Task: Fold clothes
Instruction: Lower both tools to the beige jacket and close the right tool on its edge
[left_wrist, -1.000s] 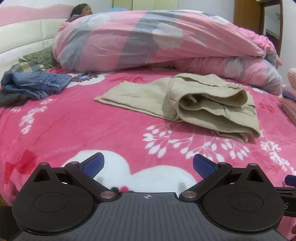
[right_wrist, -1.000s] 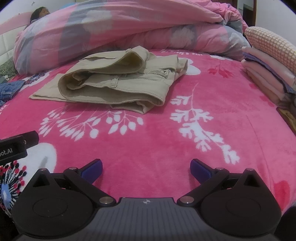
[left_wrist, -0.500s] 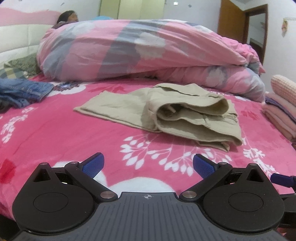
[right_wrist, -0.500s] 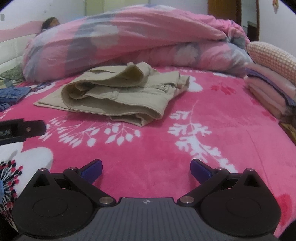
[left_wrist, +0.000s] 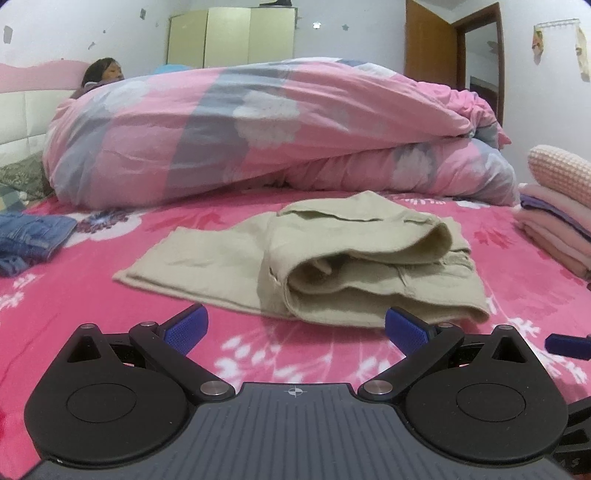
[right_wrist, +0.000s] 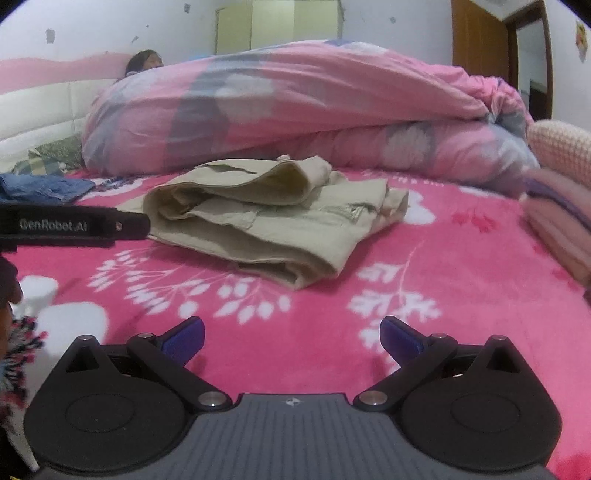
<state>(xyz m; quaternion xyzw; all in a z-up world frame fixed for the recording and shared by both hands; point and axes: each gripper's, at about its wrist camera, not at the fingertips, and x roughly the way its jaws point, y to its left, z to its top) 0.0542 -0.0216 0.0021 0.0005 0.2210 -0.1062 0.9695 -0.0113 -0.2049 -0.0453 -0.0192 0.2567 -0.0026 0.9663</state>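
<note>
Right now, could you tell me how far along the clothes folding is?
Done: a folded pink stack sits at the right. In hand: nothing; left tongs and right tongs are open over the blanket. Left: the half-folded khaki trousers and the crumpled jeans.

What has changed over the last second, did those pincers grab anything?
No grab. The left gripper and right gripper dropped lower and closer to the beige trousers, both open and empty. The trousers stayed half folded on the pink blanket.
</note>
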